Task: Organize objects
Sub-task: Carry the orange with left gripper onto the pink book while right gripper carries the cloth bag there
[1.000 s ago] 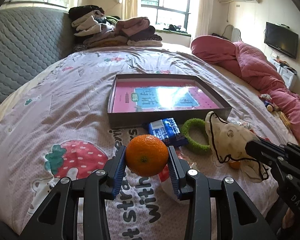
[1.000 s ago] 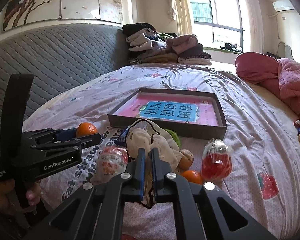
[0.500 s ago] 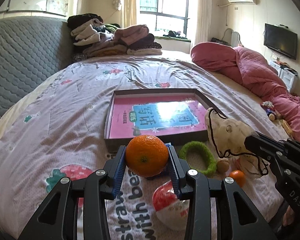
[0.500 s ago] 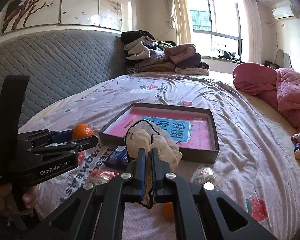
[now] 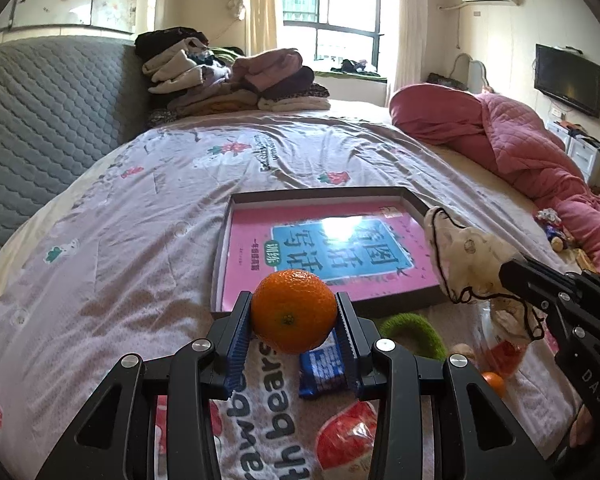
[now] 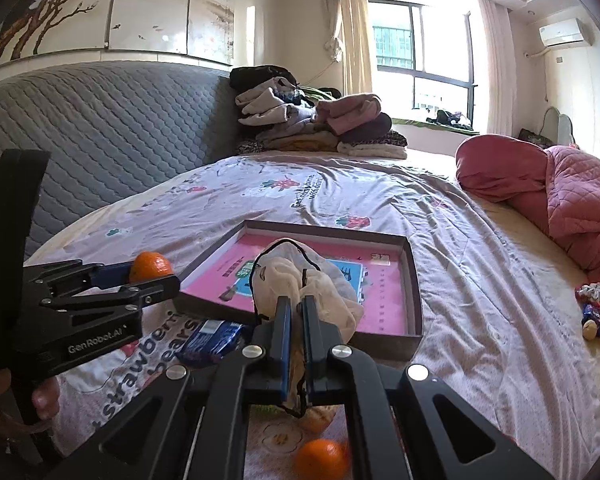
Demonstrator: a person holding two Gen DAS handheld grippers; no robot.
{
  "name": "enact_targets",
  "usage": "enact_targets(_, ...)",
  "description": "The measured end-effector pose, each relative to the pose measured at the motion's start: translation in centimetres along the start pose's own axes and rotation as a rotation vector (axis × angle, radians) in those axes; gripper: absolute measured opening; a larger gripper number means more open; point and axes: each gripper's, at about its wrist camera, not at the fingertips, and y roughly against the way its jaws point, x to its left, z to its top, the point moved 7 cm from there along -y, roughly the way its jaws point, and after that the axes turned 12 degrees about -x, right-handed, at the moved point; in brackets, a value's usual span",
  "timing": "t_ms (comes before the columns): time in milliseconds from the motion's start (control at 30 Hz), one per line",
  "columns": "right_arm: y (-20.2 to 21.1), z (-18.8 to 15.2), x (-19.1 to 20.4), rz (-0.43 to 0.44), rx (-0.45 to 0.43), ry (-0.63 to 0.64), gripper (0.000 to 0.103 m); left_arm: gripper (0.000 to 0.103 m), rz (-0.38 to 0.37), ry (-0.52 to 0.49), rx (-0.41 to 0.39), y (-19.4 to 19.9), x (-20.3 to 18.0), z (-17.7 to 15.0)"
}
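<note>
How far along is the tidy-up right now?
Done: nothing loose lies in the box yet, only the pink book. In hand: left gripper clamps an orange; right gripper pinches a cream pouch. Left on the bed: blue packet, green ring, small orange, red-wrapped snacks.

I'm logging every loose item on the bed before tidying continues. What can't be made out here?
- Blue packet: left view, partly behind the orange and left tongs.
- Round item: right view, hidden behind the right tongs and cloth bag.
- Toys: too small.
</note>
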Motion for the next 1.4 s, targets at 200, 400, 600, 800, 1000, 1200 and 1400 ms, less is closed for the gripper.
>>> enact_targets(200, -1.4, 0.6, -1.2, -0.017, 0.0, -0.006, 0.005, 0.041, 0.014, 0.013, 0.012, -1.5, 1.3, 0.5)
enact_targets(400, -2.9, 1.3, -2.1, -0.03, 0.002, -0.008, 0.005, 0.041, 0.026, 0.02, 0.014, -3.1, 2.2, 1.3)
enact_targets(600, -4.4, 1.9, -2.8, -0.043, 0.0, 0.005, 0.006, 0.041, 0.026, 0.015, 0.013, -5.1, 2.4, 2.2)
enact_targets(800, -6.1, 2.1, -3.9, -0.058, 0.016, 0.0, 0.005, 0.041, 0.027, 0.043, 0.026, -7.4, 3.2, 2.1)
enact_targets(1000, -8.2, 1.9, -5.3, -0.074, 0.047, -0.012, 0.006, 0.041, 0.044, 0.059, 0.062, -9.8, 4.3, 1.5)
enact_targets(1200, -9.8, 1.0, -6.7, -0.087, 0.088, -0.026, 0.006, 0.041, 0.036, 0.042, 0.061, -11.6, 4.3, 1.9)
enact_targets(1400, -11.5, -0.5, -7.1, -0.088, 0.156, -0.055, 0.006, 0.041, 0.01, 0.025, 0.079, -13.0, 3.8, 1.5)
